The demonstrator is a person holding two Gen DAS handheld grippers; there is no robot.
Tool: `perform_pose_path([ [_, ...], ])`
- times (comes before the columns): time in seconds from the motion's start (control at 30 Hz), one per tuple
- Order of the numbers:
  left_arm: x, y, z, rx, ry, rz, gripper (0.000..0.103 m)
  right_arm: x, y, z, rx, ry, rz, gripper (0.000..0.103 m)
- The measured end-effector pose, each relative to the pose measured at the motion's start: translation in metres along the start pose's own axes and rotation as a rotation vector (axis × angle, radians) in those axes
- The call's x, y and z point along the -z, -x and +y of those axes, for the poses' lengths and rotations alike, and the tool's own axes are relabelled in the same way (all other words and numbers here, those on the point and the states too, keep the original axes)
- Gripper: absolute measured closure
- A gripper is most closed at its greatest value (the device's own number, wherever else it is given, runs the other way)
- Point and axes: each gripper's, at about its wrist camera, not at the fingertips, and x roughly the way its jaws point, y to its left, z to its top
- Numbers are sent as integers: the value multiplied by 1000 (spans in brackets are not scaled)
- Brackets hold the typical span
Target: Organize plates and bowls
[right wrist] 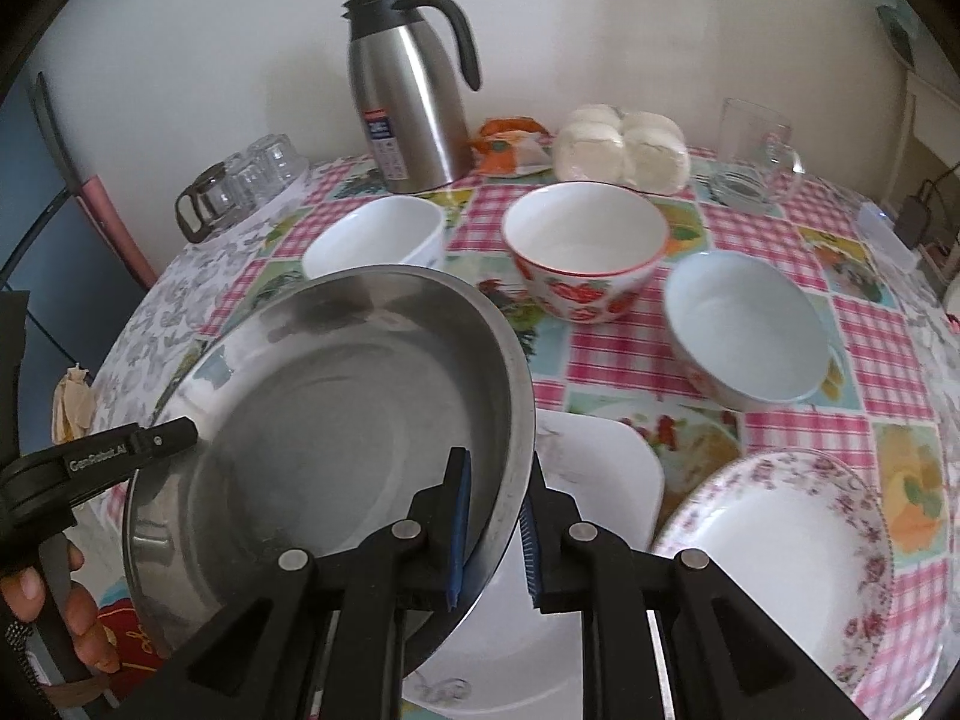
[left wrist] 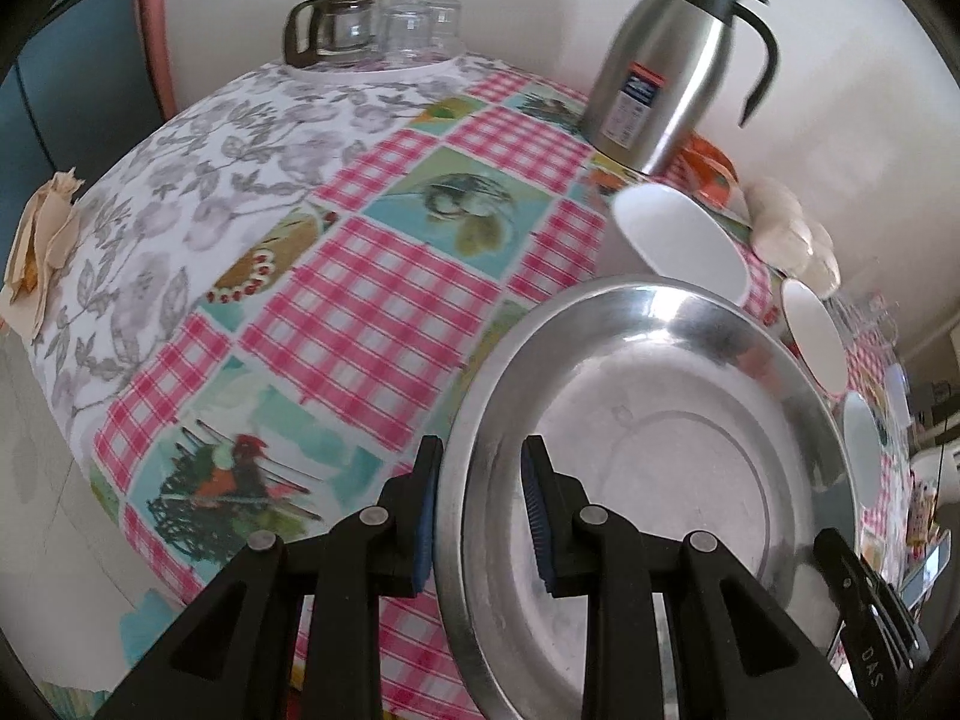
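steel plate carried by two grippers above the desk, described from left to right. at the far left of the left wrist view lies a crumpled paper [left wrist: 42, 252] at the desk [left wrist: 180, 192] edge, then the glass cups [left wrist: 384, 30] on their white tray at the back. the left gripper [left wrist: 480, 516] has its fingers [left wrist: 540, 516] clenched on the left rim of the steel plate [left wrist: 660, 456], one pad outside and one inside the wall. the plate hangs above the checked cloth (its height over the cloth cannot be judged), tilted slightly. at its far right rim the right gripper [right wrist: 495, 531] grasps the opposite edge, the wall pinched between its blue pads; its fingers look nearly shut on the thin metal.

beyond the plate stand the thermos jug [right wrist: 414, 96], a plain white bowl [right wrist: 375, 240], the strawberry bowl [right wrist: 585, 249] and a pale blue bowl [right wrist: 744, 327]. below the plate's right edge sits a white square plate [right wrist: 594, 468], and further right a floral plate [right wrist: 774, 546].

for the step in hand, a likely aim is to set the steel plate on a stack or in a clear spot. both grips should hold evenly so that the smooth rim does not slip; the two hands ought to travel together, keeping the plate level. the nearest hazard appears to be the white bowl just behind the plate's far rim, so the carry should pass well above it. lower gently, then release both sides together.
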Motion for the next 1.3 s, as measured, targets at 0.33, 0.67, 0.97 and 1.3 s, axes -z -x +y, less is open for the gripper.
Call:
perform_pose_path([
  [0.33, 15, -5, -33, 27, -68, 45, 76, 8, 8, -35, 35, -50, 13, 86],
  [0.67, 29, -5, -57, 46, -138, 83, 76, 20, 12, -58, 84, -94, 55, 85],
  [0.97, 39, -19, -62, 46, -169, 170, 75, 33, 7, -68, 124, -129, 114, 85],
  [1.3, 41, -21, -63, 58, -166, 190, 73, 37, 4, -69, 143, -141, 132, 84],
])
